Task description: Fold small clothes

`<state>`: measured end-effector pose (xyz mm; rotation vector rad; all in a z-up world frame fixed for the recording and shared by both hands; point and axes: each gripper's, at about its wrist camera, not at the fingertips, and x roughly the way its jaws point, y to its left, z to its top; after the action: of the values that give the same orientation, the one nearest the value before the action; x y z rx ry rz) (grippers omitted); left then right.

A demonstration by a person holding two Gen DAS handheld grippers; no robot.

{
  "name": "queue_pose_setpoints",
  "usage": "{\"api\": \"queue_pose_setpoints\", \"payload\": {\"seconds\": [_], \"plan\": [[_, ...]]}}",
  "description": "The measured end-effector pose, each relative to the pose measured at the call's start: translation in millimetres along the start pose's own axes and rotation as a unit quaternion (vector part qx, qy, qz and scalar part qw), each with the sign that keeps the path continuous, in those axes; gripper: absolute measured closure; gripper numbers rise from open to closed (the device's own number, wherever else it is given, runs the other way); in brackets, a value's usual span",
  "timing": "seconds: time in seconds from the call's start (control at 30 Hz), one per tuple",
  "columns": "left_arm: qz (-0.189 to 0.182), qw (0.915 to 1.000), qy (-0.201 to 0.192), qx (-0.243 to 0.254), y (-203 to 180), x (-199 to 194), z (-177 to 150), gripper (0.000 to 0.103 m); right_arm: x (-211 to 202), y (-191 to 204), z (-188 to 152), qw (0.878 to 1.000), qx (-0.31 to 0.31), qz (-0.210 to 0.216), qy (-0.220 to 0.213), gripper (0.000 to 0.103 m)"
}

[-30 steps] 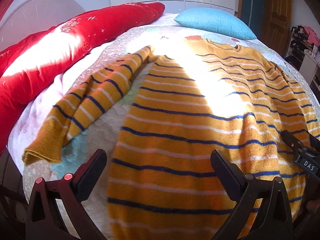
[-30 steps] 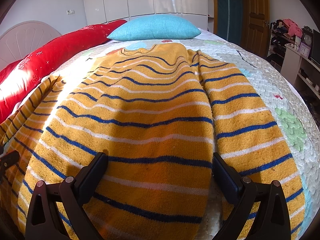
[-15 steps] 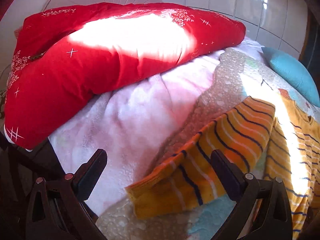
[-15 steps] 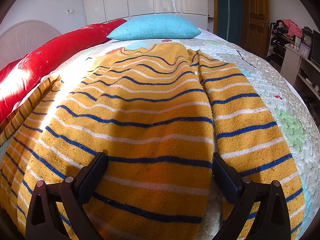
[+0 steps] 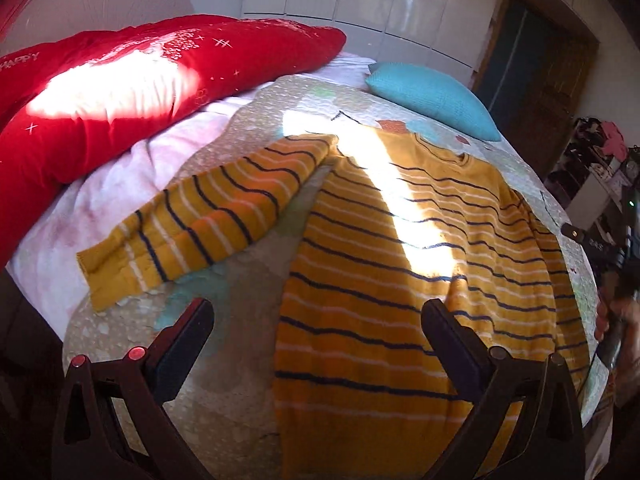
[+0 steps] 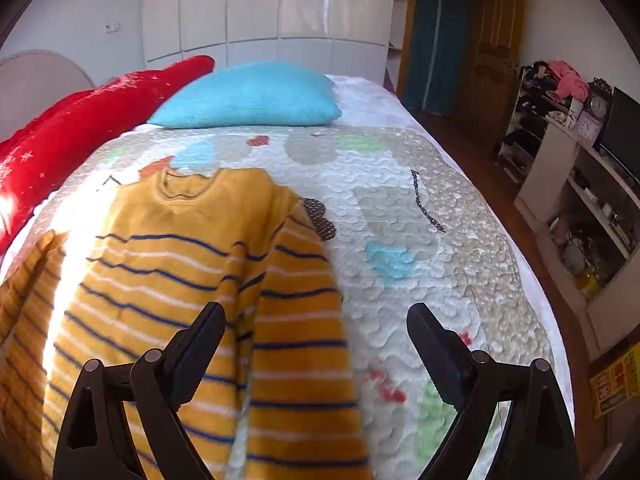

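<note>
A yellow striped sweater [image 5: 400, 264] is laid out flat on the quilted bedspread [image 6: 420, 216], neckline toward the blue pillow [image 6: 248, 96] at the head of the bed and hem toward the foot edge. One sleeve [image 5: 200, 224] is spread out toward the side with the red duvet [image 5: 120, 80]; the other sleeve [image 6: 296, 320] is lying along the body on the opposite side. The knit looks soft, floppy and light, so it probably won't hold a crease and will likely sag and drag when lifted. A cuff or the shoulder seam is probably the best place to pinch, since the thicker ribbing gives more to bite on and the fuzzy surface shouldn't slip much. The left gripper [image 5: 318, 340] is seen hovering above the hem area, fingers spread wide with nothing between them. The right gripper [image 6: 316, 344] is over the near sleeve, its jaws closing but with the pads clear of the fabric, so nothing is grabbed yet. The hem itself is cut off at the bottom of both views, the near sleeve's cuff can't be made out, and a sun patch washes out part of the chest stripes. Part of a hand [image 5: 616, 320] is only blurrily caught at the left view's edge.
</note>
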<state>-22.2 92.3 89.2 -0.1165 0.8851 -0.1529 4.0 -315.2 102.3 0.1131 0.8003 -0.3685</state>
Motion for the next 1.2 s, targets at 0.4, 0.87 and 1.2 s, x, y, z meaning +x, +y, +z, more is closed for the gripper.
{"api": "queue_pose_setpoints", "payload": {"seconds": [0.4, 0.87, 1.2], "plan": [[-0.011, 0.9995, 0.029, 0.004, -9, 29, -4, 0.000, 110, -21, 56, 0.991, 0.056, 0.055, 0.105, 0.093], [-0.006, 0.9999, 0.007, 0.004, -1, 10, -7, 0.000, 67, -54, 83, 0.993, 0.081, 0.001, 0.080, 0.050], [-0.043, 0.9984, 0.035, -0.010, -11, 5, -28, 0.000, -80, 18, -121, 0.974, -0.137, 0.143, 0.113, 0.028]]}}
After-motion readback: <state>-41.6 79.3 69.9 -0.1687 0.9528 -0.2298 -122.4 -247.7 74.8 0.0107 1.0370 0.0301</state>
